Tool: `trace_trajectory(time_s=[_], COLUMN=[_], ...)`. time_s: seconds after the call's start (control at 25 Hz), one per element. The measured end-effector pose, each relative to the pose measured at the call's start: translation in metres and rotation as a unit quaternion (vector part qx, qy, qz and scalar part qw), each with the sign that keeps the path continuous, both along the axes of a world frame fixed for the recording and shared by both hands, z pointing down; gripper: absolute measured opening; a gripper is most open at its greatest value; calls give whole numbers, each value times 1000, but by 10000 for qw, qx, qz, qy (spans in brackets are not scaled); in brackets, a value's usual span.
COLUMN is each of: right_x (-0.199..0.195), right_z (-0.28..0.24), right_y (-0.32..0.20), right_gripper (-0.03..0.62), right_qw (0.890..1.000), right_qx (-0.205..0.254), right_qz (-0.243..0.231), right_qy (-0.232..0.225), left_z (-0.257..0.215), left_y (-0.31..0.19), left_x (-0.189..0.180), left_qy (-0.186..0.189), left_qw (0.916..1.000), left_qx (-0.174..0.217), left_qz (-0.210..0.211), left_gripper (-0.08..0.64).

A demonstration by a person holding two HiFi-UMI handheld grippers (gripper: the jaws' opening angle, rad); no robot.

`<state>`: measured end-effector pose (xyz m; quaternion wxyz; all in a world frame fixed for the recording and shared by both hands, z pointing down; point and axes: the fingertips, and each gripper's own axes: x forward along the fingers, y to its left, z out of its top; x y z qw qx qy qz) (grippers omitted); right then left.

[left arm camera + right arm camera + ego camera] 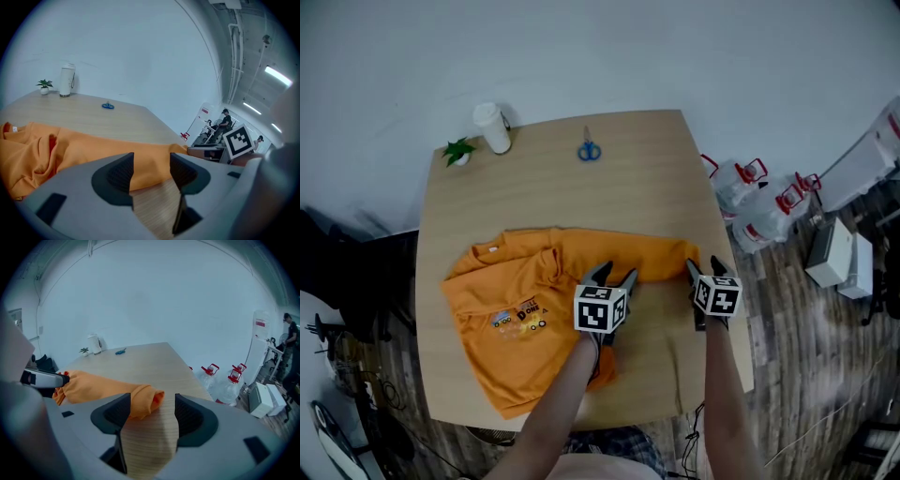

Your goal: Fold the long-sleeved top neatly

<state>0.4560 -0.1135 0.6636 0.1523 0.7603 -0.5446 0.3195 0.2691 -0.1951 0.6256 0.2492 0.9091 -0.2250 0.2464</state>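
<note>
An orange long-sleeved top (520,309) with a small print on its chest lies on the wooden table (628,187). One sleeve (647,255) stretches to the right. My left gripper (615,276) stands open at the sleeve's near edge, around its middle. In the left gripper view the sleeve (93,150) lies just beyond the open left gripper (151,171), with bare wood between the pads. My right gripper (704,265) is at the cuff end, jaws apart. The cuff (146,399) lies just ahead of the right gripper (151,411), close to the left pad and not pinched.
A white cup (493,127), a small potted plant (458,150) and blue scissors (589,150) sit at the table's far edge. Water jugs with red handles (750,187) and boxes stand on the floor to the right. The table's right edge is close to my right gripper.
</note>
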Motion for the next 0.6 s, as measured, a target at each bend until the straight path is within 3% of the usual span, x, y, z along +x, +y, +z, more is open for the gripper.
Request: trace_trajectory(time_s=[0.36, 0.6], right_x=[-14, -21], right_z=[17, 19], right_y=[-17, -23], right_gripper=[272, 183], right_qw=[9978, 9972], right_qx=[-530, -453], right_qz=[-167, -132], right_qy=[-372, -583], left_z=[4, 3], left_y=[-2, -1], left_x=[2, -2], left_qy=[-160, -121], left_qw=[9998, 9998], left_qx=[-137, -168], left_qz=[-29, -28], left_gripper=[242, 242])
